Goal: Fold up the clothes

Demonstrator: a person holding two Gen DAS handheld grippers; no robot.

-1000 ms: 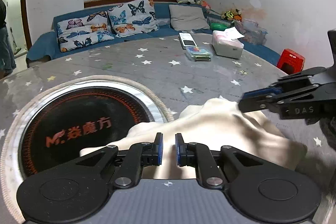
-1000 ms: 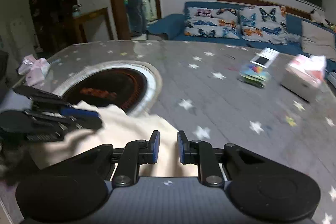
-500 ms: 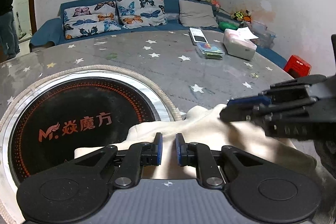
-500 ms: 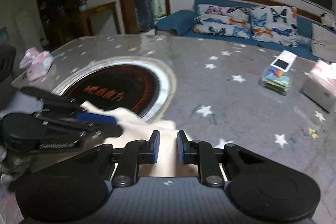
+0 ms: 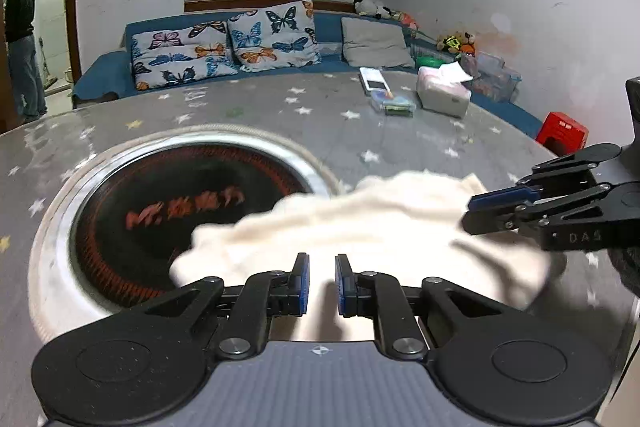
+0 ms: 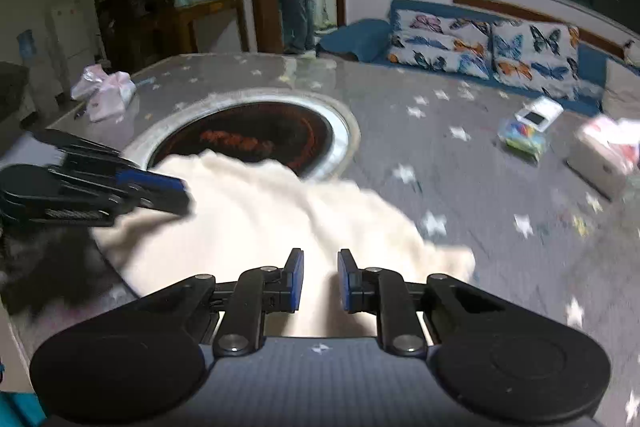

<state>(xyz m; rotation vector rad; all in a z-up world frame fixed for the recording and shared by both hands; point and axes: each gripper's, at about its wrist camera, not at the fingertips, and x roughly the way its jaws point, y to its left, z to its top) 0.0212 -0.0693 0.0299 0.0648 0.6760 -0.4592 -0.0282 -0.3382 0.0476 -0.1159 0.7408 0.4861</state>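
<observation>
1. Grey star-patterned table [image 5: 248, 131] fills both wrist views, blurred here and there.
2. Nearest in the left wrist view, the left gripper [image 5: 319, 283] has its jaws narrowed to a slim gap, with the near edge of a cream garment [image 5: 360, 227] running between the blue pads; it looks pinched, though blur makes the contact hard to confirm.
3. In the right wrist view, the right gripper [image 6: 320, 279] stands equally narrow, the same cream cloth passing between its pads at 6 o'clock.
4. The garment lies bunched on the table, its 11 o'clock edge overlapping the round black cooktop [image 5: 160, 195].
5. Farther off, at 1 o'clock, sit a tissue box [image 5: 442, 95] and a small colourful packet [image 5: 394, 103].
6. Beyond is a blue sofa [image 5: 104, 75] with butterfly cushions [image 5: 224, 47].
</observation>
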